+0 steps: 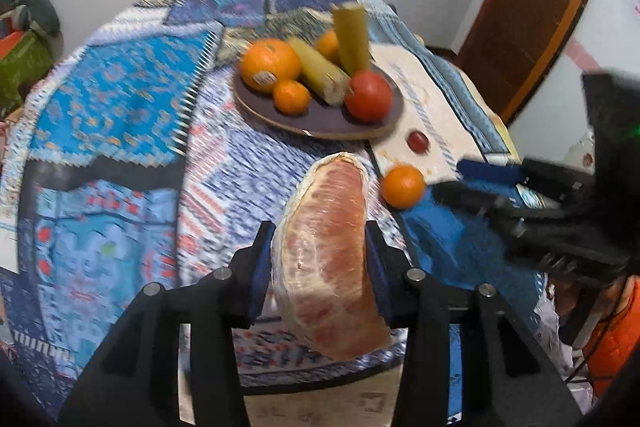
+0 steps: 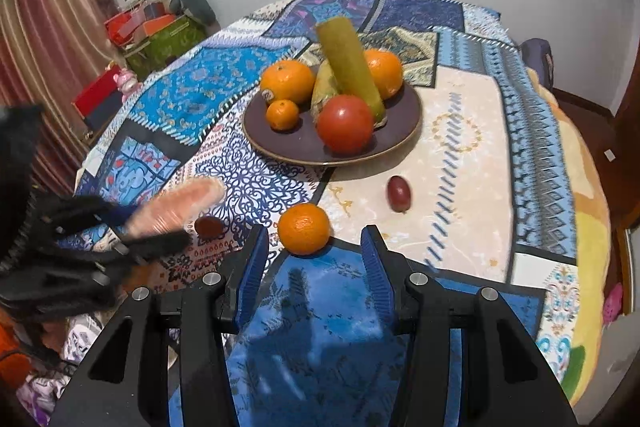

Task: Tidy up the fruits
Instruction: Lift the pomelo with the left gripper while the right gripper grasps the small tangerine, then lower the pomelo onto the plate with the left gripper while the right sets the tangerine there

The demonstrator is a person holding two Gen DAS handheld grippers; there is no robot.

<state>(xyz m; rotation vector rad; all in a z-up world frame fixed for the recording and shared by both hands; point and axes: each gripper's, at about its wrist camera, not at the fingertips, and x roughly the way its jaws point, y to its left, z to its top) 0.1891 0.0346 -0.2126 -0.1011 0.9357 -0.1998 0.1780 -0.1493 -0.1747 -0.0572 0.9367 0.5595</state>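
Note:
My left gripper (image 1: 318,239) is shut on a peeled pink pomelo wedge (image 1: 328,255) and holds it above the patterned cloth; the wedge also shows in the right wrist view (image 2: 176,207). My right gripper (image 2: 316,243) is open and empty, just short of a loose mandarin (image 2: 304,229) on the cloth, which also shows in the left wrist view (image 1: 402,185). A dark plate (image 2: 280,143) holds oranges, a small mandarin, a tomato (image 2: 346,123) and two green-yellow cane pieces. A small red fruit (image 2: 398,193) lies right of the mandarin, another (image 2: 209,226) left of it.
The round table carries a blue patchwork cloth (image 2: 180,95). Boxes and bags (image 2: 156,35) stand at the far left by a striped curtain. A brown door (image 1: 532,7) is at the right. The right gripper's body (image 1: 560,211) shows in the left wrist view.

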